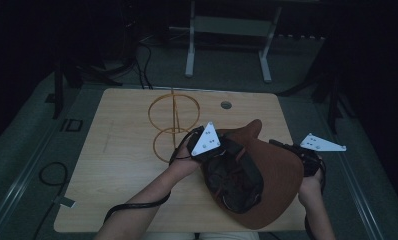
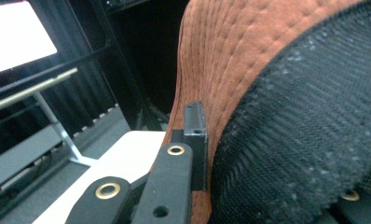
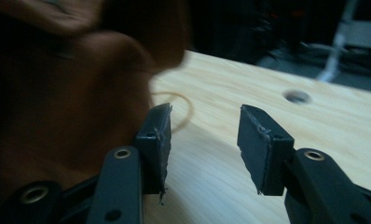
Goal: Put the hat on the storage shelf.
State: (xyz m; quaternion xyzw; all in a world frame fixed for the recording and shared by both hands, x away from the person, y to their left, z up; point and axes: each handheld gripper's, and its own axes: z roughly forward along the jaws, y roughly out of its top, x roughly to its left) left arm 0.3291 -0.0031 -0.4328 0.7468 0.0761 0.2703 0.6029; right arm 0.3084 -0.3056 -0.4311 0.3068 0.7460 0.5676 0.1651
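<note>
A rust-brown wide-brimmed hat [image 1: 282, 175] with a black mesh lining [image 1: 234, 182] is held upside down over the right half of the table. My left gripper [image 1: 226, 149] is shut on the hat's edge; in the left gripper view one jaw presses the brown fabric [image 2: 211, 56] and the other is hidden behind the lining [image 2: 305, 140]. At the hat's right side, my right gripper [image 1: 282, 146] stands open. In the right gripper view its jaws [image 3: 204, 140] hold nothing, with the blurred hat [image 3: 58, 116] just to their left.
A gold wire stand [image 1: 172, 125] of rings rises from the middle of the wooden table [image 1: 122, 165]; one ring [image 3: 181, 112] peeks past the hat. A cable hole [image 1: 226, 105] lies near the far edge. A white metal frame [image 1: 227, 30] stands on the floor beyond.
</note>
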